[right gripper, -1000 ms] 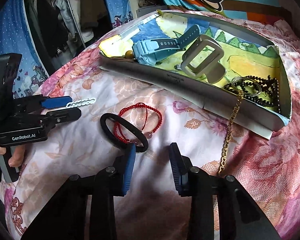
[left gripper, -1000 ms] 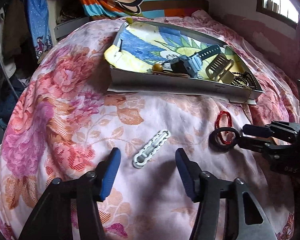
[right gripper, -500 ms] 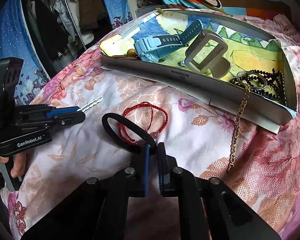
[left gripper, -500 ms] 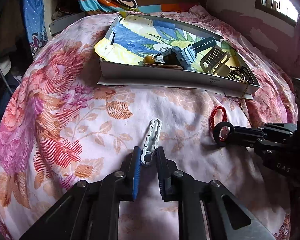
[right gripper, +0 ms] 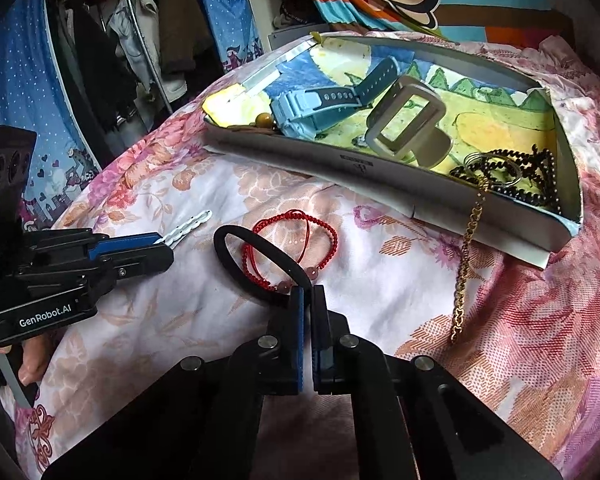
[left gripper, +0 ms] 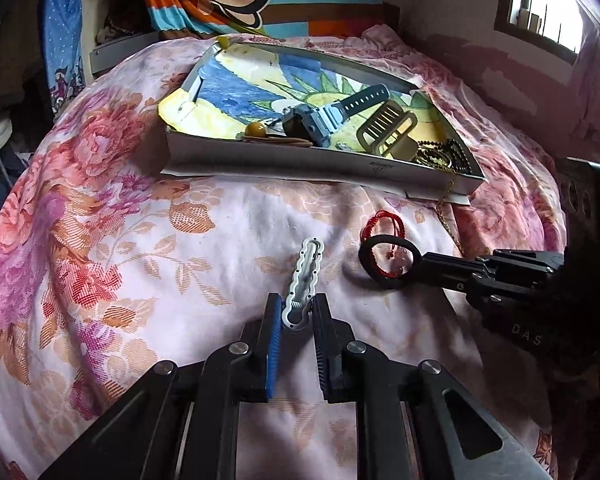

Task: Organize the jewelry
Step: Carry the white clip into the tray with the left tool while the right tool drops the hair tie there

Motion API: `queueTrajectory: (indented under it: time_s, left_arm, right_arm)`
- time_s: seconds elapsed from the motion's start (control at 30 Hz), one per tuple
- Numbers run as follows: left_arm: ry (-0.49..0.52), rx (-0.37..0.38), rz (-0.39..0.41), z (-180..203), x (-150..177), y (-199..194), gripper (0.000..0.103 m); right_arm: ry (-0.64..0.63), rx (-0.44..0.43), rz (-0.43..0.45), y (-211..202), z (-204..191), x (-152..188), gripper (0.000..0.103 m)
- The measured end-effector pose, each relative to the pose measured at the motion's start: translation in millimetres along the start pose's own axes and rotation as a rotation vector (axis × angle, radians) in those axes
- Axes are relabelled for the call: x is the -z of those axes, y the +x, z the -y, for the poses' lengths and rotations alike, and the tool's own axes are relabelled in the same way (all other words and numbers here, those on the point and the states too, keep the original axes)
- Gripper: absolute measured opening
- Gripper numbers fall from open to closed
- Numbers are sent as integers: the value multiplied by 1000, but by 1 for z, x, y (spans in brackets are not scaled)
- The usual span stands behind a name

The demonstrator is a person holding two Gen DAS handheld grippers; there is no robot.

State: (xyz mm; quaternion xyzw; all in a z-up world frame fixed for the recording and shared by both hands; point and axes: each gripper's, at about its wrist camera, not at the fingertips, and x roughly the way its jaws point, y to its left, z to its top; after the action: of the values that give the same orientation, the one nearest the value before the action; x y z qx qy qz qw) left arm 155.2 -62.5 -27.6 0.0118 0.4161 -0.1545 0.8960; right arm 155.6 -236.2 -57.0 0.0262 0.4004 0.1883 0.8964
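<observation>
The left gripper (left gripper: 296, 316) is clamping its fingers on the near end of the white hair clip (left gripper: 305, 276), which is lying on the floral bedspread (left gripper: 140, 240) and pointing toward 12 o'clock. The right gripper (right gripper: 307, 300) is pinching its fingers together on the near edge of the black hair tie (right gripper: 256, 264). The red string bracelet (right gripper: 292, 248) is lying across the tie's loop, touching it.

Procedure for the lift, as judged from this position:
1. Raise both items straight off the bedspread before moving them toward the tray (right gripper: 380, 196) at 12 o'clock.
2. Check that the red string bracelet is not dragging along with the hair tie; its beads are lying just beside the right fingers.
3. Keep the clip level, since only its end is being held and it may pivot.
4. Clear the tray's near wall and the gold chain (right gripper: 466, 264) that is hanging over it at 2 o'clock in the right view.
5. Release over a bare part of the tray, apart from the blue watch (right gripper: 320, 108) and the black bead necklace (right gripper: 532, 180).

Change from the earlier frames: both pairs of fingers were standing apart around their items a second ago and are now closed on them. The clip, then lying aslant, is now lying in line with the left fingers.
</observation>
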Motion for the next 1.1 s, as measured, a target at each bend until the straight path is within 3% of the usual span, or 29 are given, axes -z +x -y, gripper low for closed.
queueTrajectory:
  time_s: [0.37, 0.77, 0.93, 1.1]
  left_arm:
    - [-33, -16, 8, -6, 0, 0, 14]
    - [-53, -9, 83, -8, -4, -13, 15]
    - [-65, -2, 118, -8, -7, -19, 15]
    - [-35, -37, 230, -3, -18, -31, 14]
  right_arm:
    - [18, 4, 40, -8, 4, -2, 3]
    - [41, -48, 75, -24, -3, -8, 3]
    - [80, -13, 153, -42, 14, -24, 3]
    - [133, 63, 235, -60, 45, -45, 3]
